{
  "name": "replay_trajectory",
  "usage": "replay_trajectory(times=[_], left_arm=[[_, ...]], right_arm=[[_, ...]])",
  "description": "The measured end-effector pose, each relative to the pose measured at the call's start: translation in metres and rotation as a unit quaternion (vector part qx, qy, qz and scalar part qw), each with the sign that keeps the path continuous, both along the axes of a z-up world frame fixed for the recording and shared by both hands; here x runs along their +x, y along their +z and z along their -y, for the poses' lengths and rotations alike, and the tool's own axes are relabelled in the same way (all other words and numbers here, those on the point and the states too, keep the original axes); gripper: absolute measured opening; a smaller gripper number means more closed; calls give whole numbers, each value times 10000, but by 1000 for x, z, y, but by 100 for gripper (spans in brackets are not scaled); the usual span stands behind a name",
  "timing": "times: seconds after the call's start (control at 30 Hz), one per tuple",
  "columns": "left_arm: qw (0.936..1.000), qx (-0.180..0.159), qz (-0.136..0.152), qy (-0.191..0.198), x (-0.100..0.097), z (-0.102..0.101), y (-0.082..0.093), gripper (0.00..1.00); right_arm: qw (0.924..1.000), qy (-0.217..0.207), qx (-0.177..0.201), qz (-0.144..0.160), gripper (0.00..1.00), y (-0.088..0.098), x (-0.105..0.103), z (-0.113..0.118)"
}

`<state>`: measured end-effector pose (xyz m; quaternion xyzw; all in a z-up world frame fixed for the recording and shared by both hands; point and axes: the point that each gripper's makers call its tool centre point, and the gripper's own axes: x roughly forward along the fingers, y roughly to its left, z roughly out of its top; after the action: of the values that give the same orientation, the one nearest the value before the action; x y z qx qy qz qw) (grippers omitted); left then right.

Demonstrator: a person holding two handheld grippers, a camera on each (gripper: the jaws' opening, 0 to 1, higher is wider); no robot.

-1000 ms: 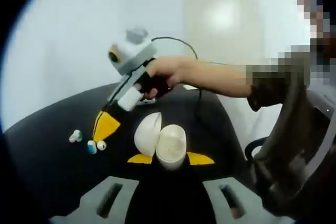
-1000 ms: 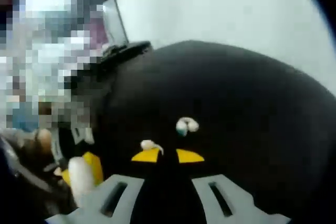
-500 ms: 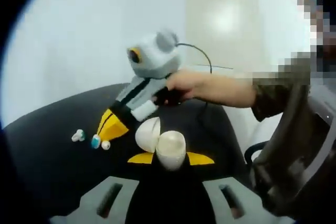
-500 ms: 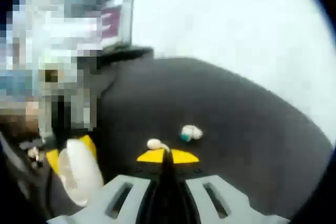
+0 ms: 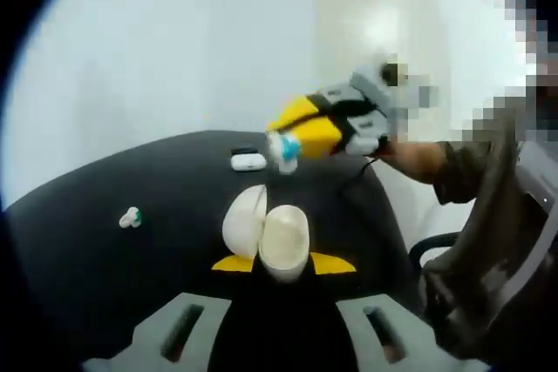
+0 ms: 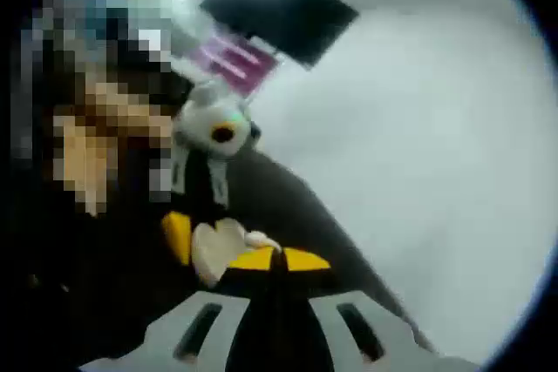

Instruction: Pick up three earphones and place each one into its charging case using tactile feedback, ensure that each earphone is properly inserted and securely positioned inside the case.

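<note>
My left gripper [image 5: 281, 262] is shut on an open white charging case [image 5: 270, 237], held low over the black table [image 5: 96, 285]. My right gripper [image 5: 288, 141] hangs above and just behind the case, shut on a white earphone with a teal tip [image 5: 283, 151]. In the right gripper view the yellow tips of my right gripper [image 6: 272, 259] pinch that earphone [image 6: 260, 240], right beside the case [image 6: 216, 250] and the left gripper's body [image 6: 209, 137]. Another earphone [image 5: 131, 217] lies on the table to the left.
A small closed white case [image 5: 248, 161] lies at the table's far edge. A person's forearm [image 5: 418, 158] reaches in from the right, with a dark chair [image 5: 488, 259] below it. A pale wall stands behind the table.
My right gripper shut on an earphone on the table and lifted it up and over toward the open case. The left gripper kept the case still.
</note>
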<state>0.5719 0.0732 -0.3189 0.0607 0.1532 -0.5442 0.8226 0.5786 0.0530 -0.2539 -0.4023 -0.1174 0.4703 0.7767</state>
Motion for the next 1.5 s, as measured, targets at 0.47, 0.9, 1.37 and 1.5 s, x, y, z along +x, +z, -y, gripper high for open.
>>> replay_trajectory(times=[0.47, 0.9, 1.37, 1.5], left_arm=[[10000, 25, 33, 0, 0, 0, 0, 18], [10000, 41, 6, 56, 0, 0, 0, 18], [10000, 30, 70, 10, -1, -1, 1, 18], [9999, 40, 104, -11, -1, -1, 0, 18]], right_arm=[[9591, -37, -1971, 2034, 5, -19, -11, -13], [9281, -690, -2841, 2304, 5, -32, -14, -17], [9959, -32, -699, -572, 13, -6, -8, 14], [9565, 731, -259, -2813, 26, -49, -4, 19]])
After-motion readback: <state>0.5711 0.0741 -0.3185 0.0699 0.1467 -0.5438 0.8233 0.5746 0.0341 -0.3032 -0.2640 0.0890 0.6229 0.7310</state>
